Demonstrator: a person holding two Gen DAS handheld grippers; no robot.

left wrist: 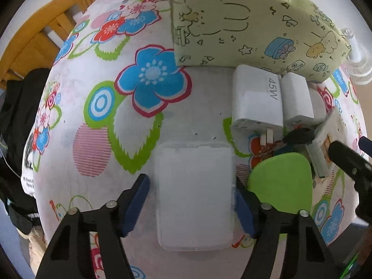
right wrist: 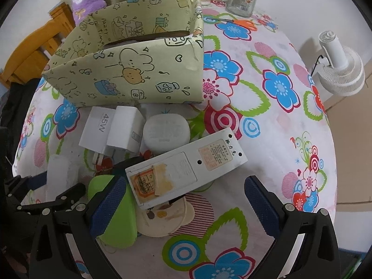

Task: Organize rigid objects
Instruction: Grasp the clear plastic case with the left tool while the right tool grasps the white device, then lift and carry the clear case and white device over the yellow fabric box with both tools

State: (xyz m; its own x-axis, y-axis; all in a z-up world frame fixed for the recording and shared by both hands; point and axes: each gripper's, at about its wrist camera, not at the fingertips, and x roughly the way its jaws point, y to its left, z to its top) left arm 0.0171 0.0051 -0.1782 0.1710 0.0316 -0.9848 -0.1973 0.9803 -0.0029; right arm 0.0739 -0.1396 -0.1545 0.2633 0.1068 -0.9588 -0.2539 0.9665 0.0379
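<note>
While the left gripper (left wrist: pixel 191 207) points straight down w/ the white block (left wrist: pixel 194 195) between its blue pads, the R pad touches the block's edge and the L pad shows a thin gap, so not clamped. The right gripper (right wrist: pixel 183 207) stands wide, w/ the white remote (right wrist: pixel 186 169) just ahead, nothing held. Two chargers (right wrist: pixel 111 127) lie at 10 o'clock from the remote. The patterned box (right wrist: pixel 130 76) sits at 11, on the floral cloth (right wrist: pixel 267 139).

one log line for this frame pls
left gripper: around white block, right pad touching, left pad apart | right gripper: open over remote | box: behind pile
</note>
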